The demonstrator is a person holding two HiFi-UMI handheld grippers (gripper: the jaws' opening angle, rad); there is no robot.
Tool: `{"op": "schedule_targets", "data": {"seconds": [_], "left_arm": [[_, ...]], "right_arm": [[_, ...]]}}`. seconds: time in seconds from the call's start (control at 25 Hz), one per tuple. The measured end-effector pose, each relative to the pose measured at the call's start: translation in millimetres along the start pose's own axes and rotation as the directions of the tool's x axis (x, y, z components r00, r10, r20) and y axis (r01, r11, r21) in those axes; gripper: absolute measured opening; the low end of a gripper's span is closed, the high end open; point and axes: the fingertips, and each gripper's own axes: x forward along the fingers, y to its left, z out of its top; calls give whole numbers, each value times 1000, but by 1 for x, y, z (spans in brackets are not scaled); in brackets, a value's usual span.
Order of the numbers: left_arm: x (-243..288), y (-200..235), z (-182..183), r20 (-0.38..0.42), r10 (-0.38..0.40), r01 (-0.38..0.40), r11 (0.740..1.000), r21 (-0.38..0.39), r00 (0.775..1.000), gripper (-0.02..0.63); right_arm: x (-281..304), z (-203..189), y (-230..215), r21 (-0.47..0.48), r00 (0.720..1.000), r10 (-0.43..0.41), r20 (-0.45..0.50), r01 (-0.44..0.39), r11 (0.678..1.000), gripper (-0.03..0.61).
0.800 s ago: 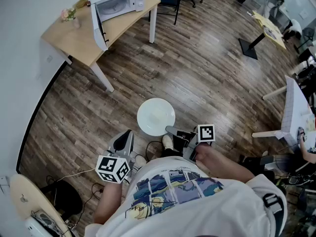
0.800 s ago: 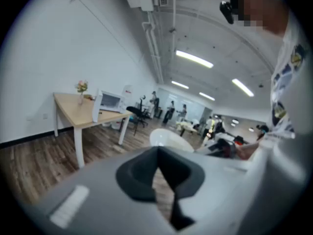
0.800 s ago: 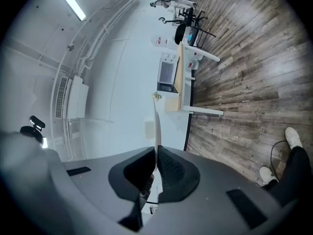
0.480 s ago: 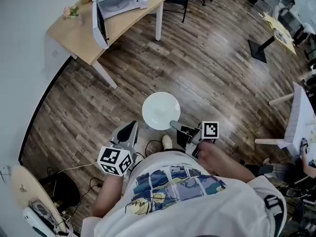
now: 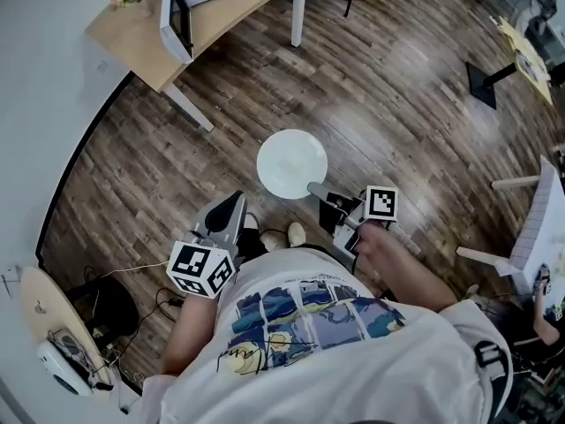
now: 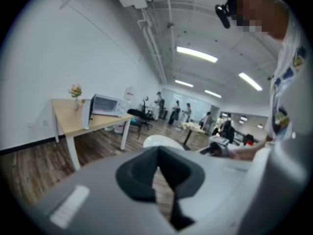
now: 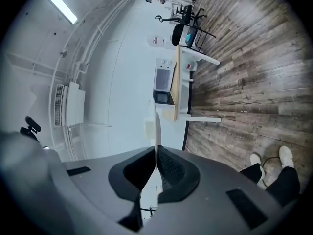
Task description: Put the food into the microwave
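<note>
plate [image 5: 291, 163], white and round, at frame centre of the head view, held out over the wood floor [image 5: 397, 95] by its near rim. the right gripper [image 5: 314, 189] is clamped on that rim, probably gripping the edge so the dish stays level and its contents do not slide. the left gripper [image 5: 233, 200], lower left of the plate, has its jaws together on nothing, likely kept free for the door. the microwave [image 5: 179, 11] stands on a table [image 5: 132, 47] at upper left, well apart from the plate, with its door swung open. no food can be made out on the plate from above. the right gripper view shows the plate edge-on as a thin blade between the pads. the left gripper view alone shows distant people behind the microwave.
</note>
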Motion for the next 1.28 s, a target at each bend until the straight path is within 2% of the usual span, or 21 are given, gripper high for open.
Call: {"op": "schedule_targets", "data": {"seconds": [0.16, 0.36, 0.56, 0.84, 1.04, 1.28], "left_arm": [[10, 29, 10, 9, 11, -10, 1000, -23, 1000, 5], [36, 78, 25, 21, -30, 31, 999, -38, 999, 5], [58, 144, 60, 23, -83, 84, 996, -24, 996, 5], [66, 237, 107, 49, -135, 133, 990, 42, 990, 5], [73, 311, 132, 66, -141, 140, 990, 19, 988, 5], [41, 316, 128, 152, -91, 88, 996, 28, 984, 5]], "right_arm": [[29, 24, 3, 6, 1000, 8, 16, -8, 1000, 15], [76, 55, 9, 11, 999, 15, 47, -16, 1000, 15], [135, 85, 16, 47, 995, -7, 103, 3, 999, 14], [218, 126, 27, 25, 986, -39, 164, 36, 999, 15], [284, 160, 36, 22, 981, -62, 182, 59, 998, 14], [296, 165, 40, -3, 985, -40, 165, 41, 999, 15]]}}
